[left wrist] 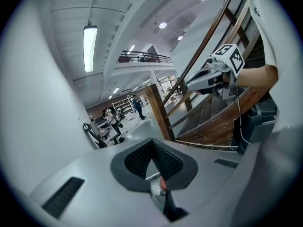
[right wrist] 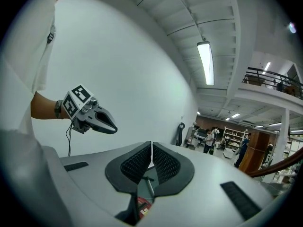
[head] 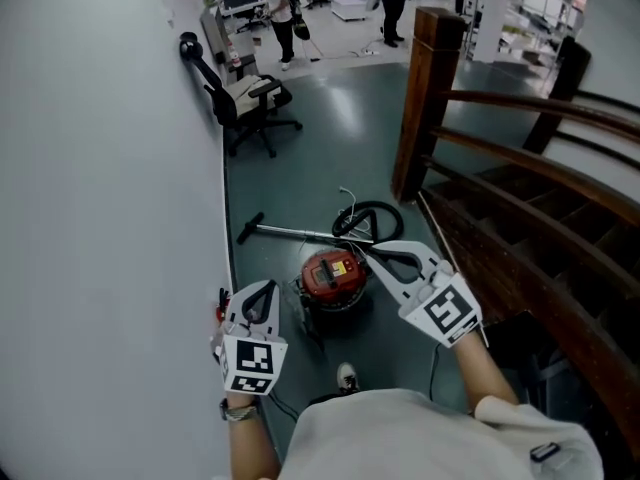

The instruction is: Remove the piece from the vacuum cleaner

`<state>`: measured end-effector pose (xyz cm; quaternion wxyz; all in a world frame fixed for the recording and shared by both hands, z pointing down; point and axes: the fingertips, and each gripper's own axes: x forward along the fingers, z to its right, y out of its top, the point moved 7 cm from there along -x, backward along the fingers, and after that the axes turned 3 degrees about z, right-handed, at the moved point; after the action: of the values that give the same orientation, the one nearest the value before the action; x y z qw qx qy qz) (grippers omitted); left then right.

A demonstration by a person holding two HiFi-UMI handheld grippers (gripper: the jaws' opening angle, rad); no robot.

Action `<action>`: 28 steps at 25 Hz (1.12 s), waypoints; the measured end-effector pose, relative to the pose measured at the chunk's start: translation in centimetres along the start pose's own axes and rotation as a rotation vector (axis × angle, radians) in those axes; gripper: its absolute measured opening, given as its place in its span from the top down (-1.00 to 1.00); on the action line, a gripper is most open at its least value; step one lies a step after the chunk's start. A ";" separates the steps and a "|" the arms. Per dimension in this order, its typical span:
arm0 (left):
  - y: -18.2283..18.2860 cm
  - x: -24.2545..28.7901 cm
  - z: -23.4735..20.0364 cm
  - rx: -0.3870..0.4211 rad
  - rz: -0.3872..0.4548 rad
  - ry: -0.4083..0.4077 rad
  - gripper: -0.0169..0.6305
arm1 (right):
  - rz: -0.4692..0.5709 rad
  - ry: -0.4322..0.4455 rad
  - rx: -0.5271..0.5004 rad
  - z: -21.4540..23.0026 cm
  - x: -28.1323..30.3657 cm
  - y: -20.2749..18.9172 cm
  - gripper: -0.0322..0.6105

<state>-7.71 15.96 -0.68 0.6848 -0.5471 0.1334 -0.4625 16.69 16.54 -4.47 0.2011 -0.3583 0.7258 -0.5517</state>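
The round red vacuum cleaner (head: 333,276) sits on the dark green floor (head: 330,128) (thin metal tube (head: 290,232) just behind it). Above it hover the left gripper (head: 266,288) and right gripper (head: 356,248), fingers closed together, both empty.

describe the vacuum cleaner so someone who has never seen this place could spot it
From the thick wooden stair post, look down to the dark floor near its foot. The vacuum cleaner sits there, the only red, round-bodied thing, next to a black hose loop and a metal wand.

Behind the red drum vacuum cleaner (head: 333,276) lies its metal wand (head: 290,232); the brown wooden staircase (head: 520,238) stands right of it, the white wall (head: 100,168) left.
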 end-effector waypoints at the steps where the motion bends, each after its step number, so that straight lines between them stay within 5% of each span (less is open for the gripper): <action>1: -0.3 0.2 -0.4 -0.004 -0.005 0.002 0.95 | -0.003 0.001 -0.006 0.0 0.6 -0.1 0.80; 23: -7.1 6.9 -5.1 -0.116 -0.125 0.024 0.95 | -0.082 0.112 0.031 2.1 9.4 -5.9 0.80; 28: -9.7 9.9 -4.5 -0.138 -0.148 -0.022 0.95 | -0.197 0.206 -0.005 2.3 12.1 -9.2 0.80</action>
<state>-10.19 5.69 9.37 0.6107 -0.6064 0.1167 -0.4957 13.03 4.85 4.81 0.0695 -0.3695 0.7054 -0.6009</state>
